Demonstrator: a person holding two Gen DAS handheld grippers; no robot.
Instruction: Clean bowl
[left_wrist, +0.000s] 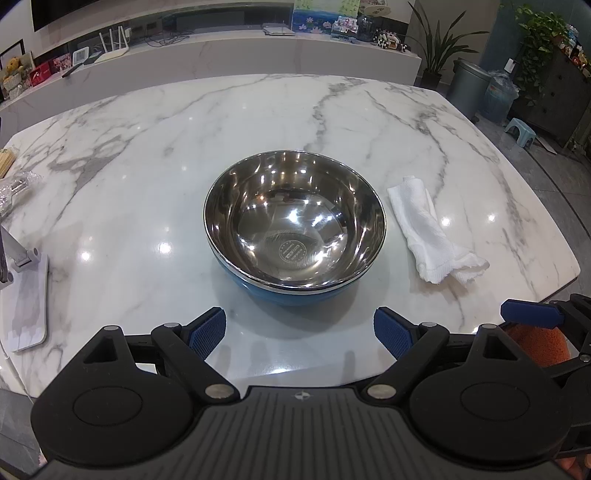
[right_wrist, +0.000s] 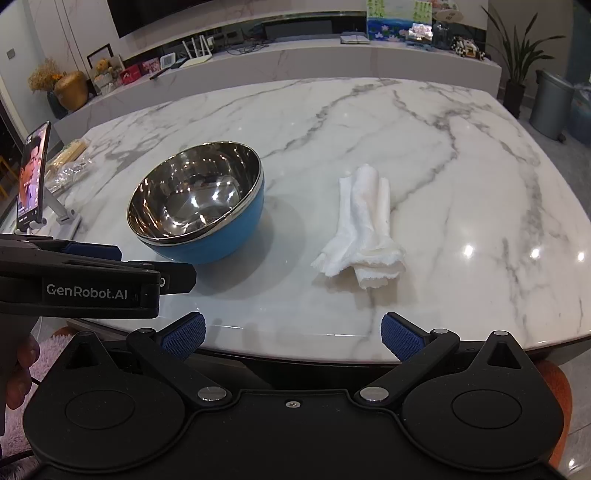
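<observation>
A round steel bowl with a blue outer shell (left_wrist: 294, 225) stands upright near the middle of the white, grey-veined marble table (left_wrist: 147, 155); its polished inside holds nothing but reflections and a round stamped mark on the bottom; a crumpled white cloth (left_wrist: 430, 230) lies flat on the marble just beside the bowl on its right, not touching it; the left gripper (left_wrist: 300, 332) hovers over the near edge of the table, straight in front of the bowl, its blue-padded fingers (left_wrist: 207, 332) spread wide with nothing between them; the right gripper (right_wrist: 293, 338) sits at the near edge too, facing the gap between bowl and cloth, its fingers likewise spread and empty; in the right wrist view a phone on a white stand (right_wrist: 33, 177) is propped at the table's left side, with a clear plastic packet (right_wrist: 70, 170) behind it, well apart from the bowl.
</observation>
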